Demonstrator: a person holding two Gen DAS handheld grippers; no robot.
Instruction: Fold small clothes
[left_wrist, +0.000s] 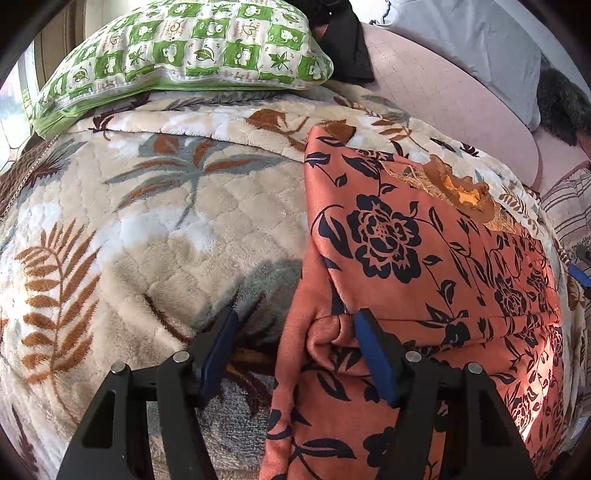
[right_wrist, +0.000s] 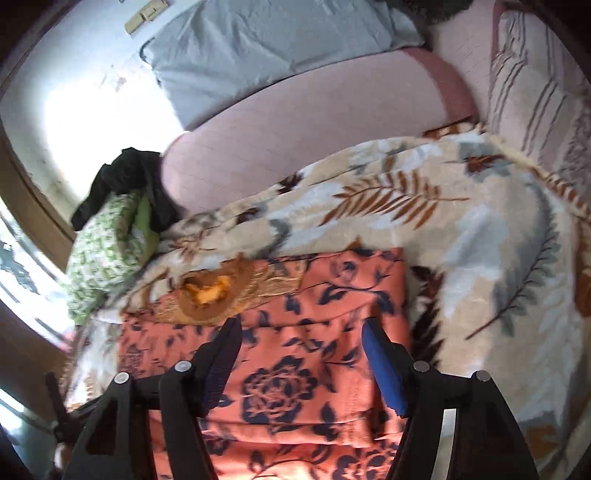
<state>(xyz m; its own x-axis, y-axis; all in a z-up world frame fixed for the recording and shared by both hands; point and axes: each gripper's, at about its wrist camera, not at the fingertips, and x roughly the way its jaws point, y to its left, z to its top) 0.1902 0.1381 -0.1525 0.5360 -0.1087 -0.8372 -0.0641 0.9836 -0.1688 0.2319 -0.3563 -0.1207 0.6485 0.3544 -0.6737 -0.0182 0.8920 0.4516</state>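
Left gripper: jaws spread, nothing pinched. Its right blue-padded finger sits against a bunched fold at the left edge of the orange garment with dark navy flower print; the left finger is over bare blanket, clear of the cloth.

Right gripper: jaws spread, hovering over the same garment, no cloth between the pads. View is motion-blurred, so contact can't be confirmed.

The garment lies flat and partly folded on the cream plush blanket with brown and grey leaf pattern, which covers a bed. Its gold embroidered neckline with a brown ruffle is at the end away from both grippers.

Further out: a green-and-white checked pillow on the blanket's far edge, a black cloth next to it, then a pink mattress sheet and a pale grey pillow.
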